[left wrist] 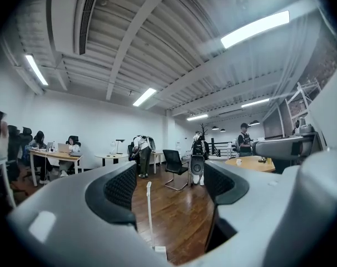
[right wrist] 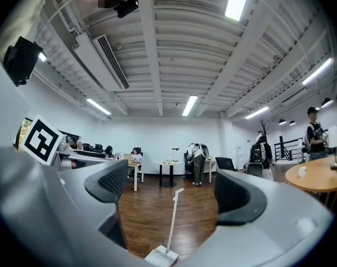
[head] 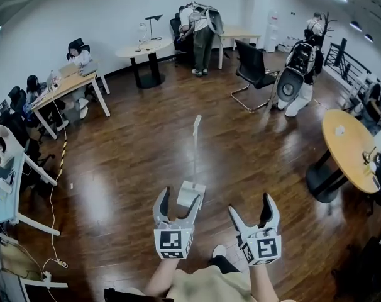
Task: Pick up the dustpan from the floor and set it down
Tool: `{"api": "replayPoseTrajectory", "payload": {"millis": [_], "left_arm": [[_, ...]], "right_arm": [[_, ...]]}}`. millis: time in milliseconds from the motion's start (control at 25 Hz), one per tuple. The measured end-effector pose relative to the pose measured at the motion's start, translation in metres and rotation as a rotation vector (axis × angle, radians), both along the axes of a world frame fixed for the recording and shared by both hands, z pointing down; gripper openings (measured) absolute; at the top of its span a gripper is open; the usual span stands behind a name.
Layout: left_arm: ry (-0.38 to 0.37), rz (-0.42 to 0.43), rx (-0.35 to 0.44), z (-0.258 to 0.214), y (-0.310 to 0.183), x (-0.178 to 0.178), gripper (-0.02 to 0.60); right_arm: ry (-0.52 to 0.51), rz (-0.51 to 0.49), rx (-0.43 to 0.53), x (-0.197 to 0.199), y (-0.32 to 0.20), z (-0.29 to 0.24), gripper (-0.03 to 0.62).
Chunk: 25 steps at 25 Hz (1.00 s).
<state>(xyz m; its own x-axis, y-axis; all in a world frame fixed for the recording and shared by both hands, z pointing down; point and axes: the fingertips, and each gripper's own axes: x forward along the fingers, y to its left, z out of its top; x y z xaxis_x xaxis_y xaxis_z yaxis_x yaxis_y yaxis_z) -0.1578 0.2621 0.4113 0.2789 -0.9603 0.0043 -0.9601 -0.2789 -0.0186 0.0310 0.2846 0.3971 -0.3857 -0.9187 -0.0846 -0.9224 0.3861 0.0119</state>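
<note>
White, with a thin upright handle, the dustpan (head: pixel 192 190) stands on the floor (head: pixel 127 168) just ahead of the left tongs (head: pixel 180 197). Both these and the right tongs (head: pixel 250 205) gape wide and hold nothing. A jaw brushing that handle sideways could topple the pan, and a grip closed off-centre might let it swing or slip.

We see a dark wooden floor (head: pixel 134 150); a white dustpan (head: pixel 190 191) stands on it near us, handle upright; a black chair (head: pixel 250 65) far right.
</note>
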Motion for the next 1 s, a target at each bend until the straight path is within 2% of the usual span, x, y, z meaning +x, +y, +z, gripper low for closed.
{"api": "replayPoseTrajectory", "payload": {"millis": [200, 360, 560, 760, 1000], "left_arm": [[-0.083, -0.004, 0.016, -0.014, -0.052, 0.048, 0.368], [-0.101, -0.018, 0.002, -0.004, -0.077, 0.053, 0.368], [-0.094, -0.02, -0.046, 0.014, -0.103, 0.064, 0.367], [-0.064, 0.004, -0.076, 0.033, -0.156, 0.071, 0.362], [-0.044, 0.062, -0.034, 0.027, -0.245, 0.089, 0.362]], "right_arm": [[-0.067, -0.02, -0.018, 0.049, -0.049, -0.003, 0.477], [-0.078, -0.048, -0.055, 0.055, -0.089, 0.016, 0.477], [-0.103, -0.059, -0.109, 0.063, -0.119, 0.037, 0.477], [-0.068, -0.056, -0.128, 0.063, -0.16, 0.046, 0.477], [-0.031, -0.018, -0.111, 0.074, -0.25, 0.041, 0.477]]}}
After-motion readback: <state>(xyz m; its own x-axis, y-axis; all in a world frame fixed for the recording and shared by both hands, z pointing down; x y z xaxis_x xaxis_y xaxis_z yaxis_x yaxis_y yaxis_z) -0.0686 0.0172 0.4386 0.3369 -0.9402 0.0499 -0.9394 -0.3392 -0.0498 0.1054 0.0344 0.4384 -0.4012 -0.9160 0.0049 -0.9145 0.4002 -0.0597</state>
